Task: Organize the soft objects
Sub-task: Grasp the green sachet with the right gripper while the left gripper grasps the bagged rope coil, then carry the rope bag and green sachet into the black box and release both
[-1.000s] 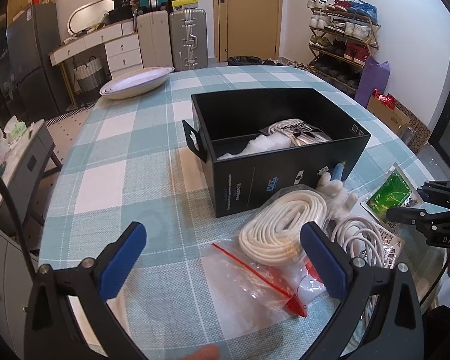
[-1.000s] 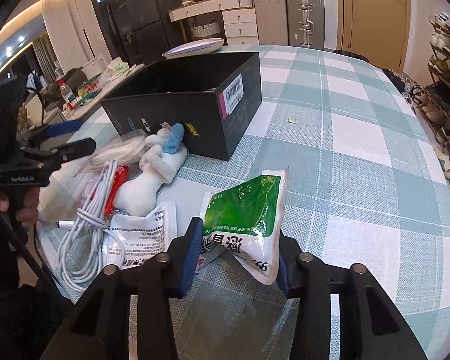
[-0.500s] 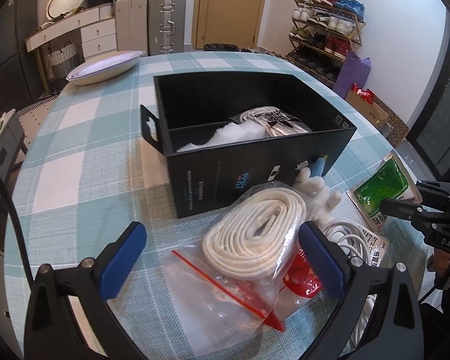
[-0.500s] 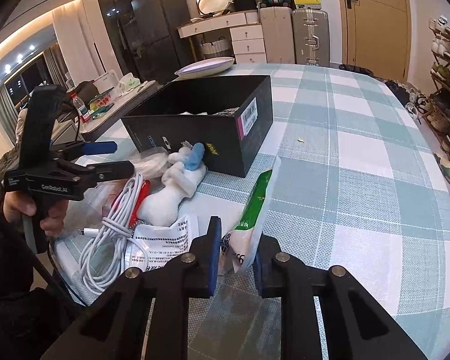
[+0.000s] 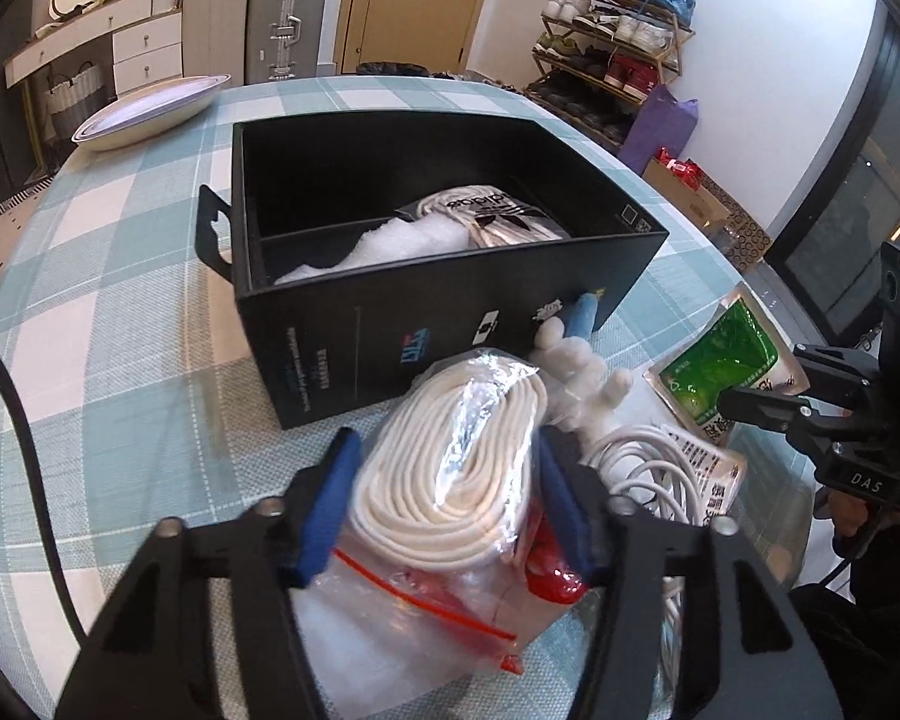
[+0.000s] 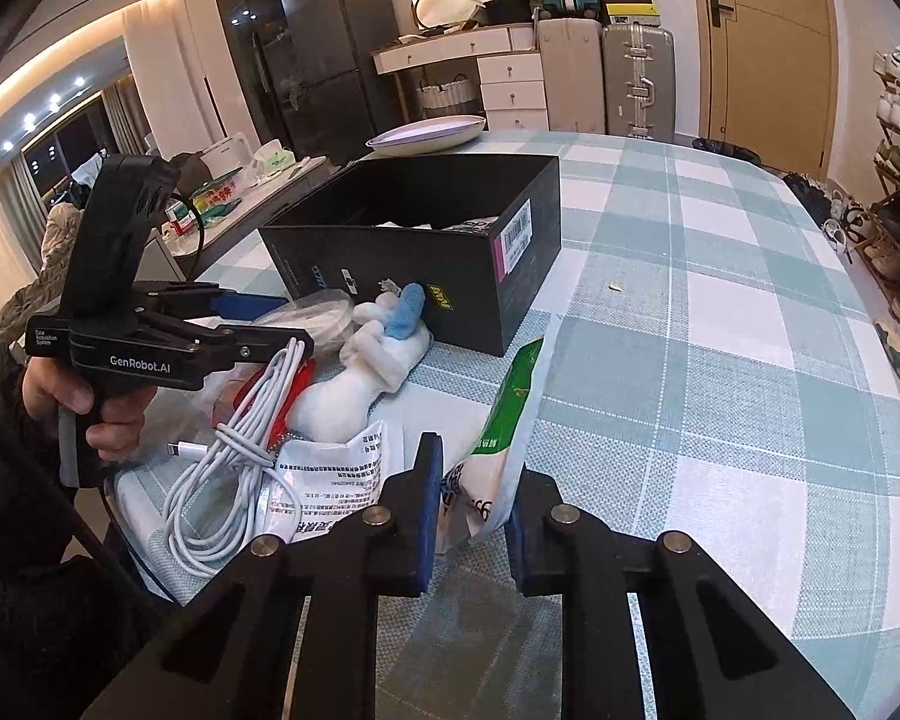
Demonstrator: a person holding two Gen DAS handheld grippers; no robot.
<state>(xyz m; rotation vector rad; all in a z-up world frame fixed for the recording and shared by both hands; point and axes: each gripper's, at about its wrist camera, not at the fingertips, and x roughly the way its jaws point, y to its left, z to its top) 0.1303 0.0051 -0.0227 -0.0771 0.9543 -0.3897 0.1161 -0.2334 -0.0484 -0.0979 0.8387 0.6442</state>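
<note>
Right now the left claw (image 5: 447, 498) is closing around the bagged white rope coil (image 5: 450, 468), its blue pads against the coil's two flanks; the coil's long axis runs from 7 toward 1 o'clock. Outward at 12 o'clock, just beyond, stands the open black box (image 5: 450, 324) on the tabletop (image 5: 120, 324). The right claw (image 6: 471, 510) is clamped on the green pouch (image 6: 510, 414), with the box at its 11 o'clock, farther off.

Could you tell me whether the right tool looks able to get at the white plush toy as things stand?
Probably not yet: the right tool is shut on the green pouch, so its jaws are taken. The plush toy itself lies uncovered by the box.
</note>
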